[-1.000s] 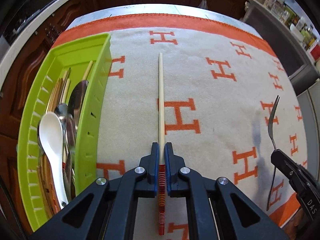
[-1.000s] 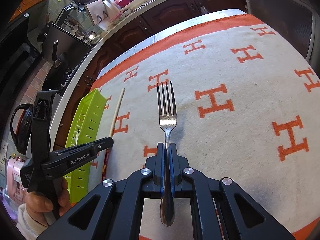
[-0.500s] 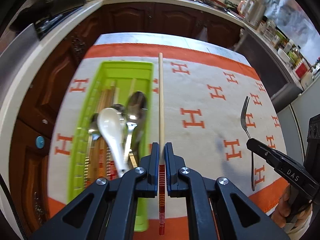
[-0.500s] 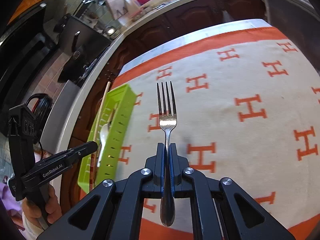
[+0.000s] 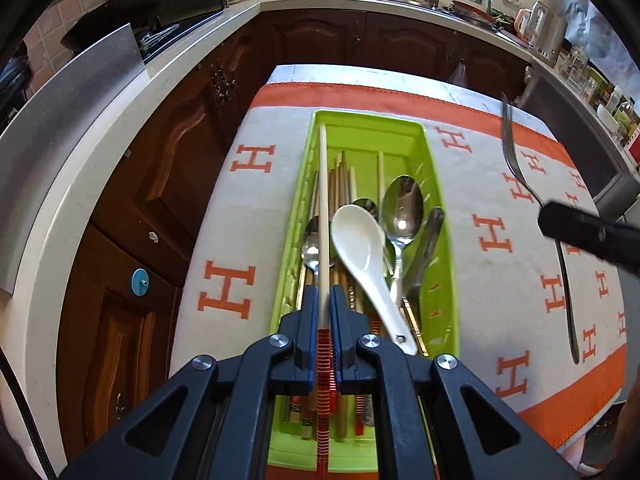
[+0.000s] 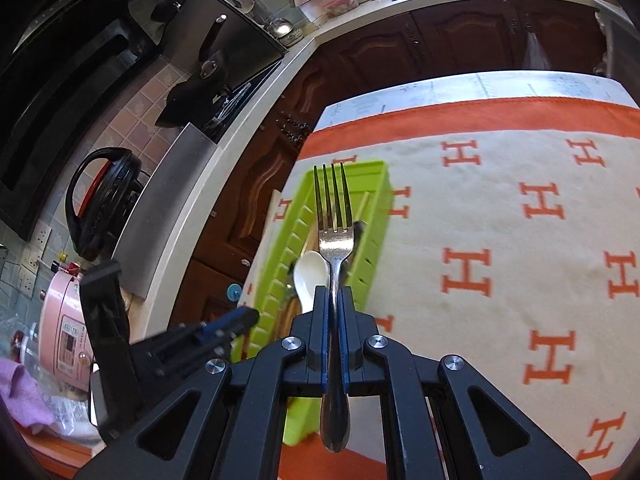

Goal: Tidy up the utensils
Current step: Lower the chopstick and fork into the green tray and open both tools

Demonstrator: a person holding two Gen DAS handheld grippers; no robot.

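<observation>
My left gripper [image 5: 324, 300] is shut on a pale chopstick [image 5: 323, 208] with a red striped end and holds it above the left side of the green tray [image 5: 436, 184]. The tray holds a white spoon [image 5: 360, 248], metal spoons [image 5: 402, 208] and several chopsticks. My right gripper [image 6: 333, 300] is shut on a metal fork [image 6: 333, 216], raised above the tray [image 6: 380, 216]. The fork [image 5: 516, 160] and the right gripper [image 5: 576, 232] show at the right of the left wrist view. The left gripper [image 6: 236, 320] shows at lower left of the right wrist view.
A beige cloth with orange H marks [image 5: 496, 236] covers the table. The table's left edge drops off to dark wooden cabinets [image 5: 168, 184]. A white counter [image 5: 60, 184] runs along the left, with a pink cooker [image 6: 68, 328] and a black kettle [image 6: 104, 200].
Both grippers have risen and moved left. The chopstick has gone from beside the tray to above it. The fork has gone from above the cloth to above the tray.
</observation>
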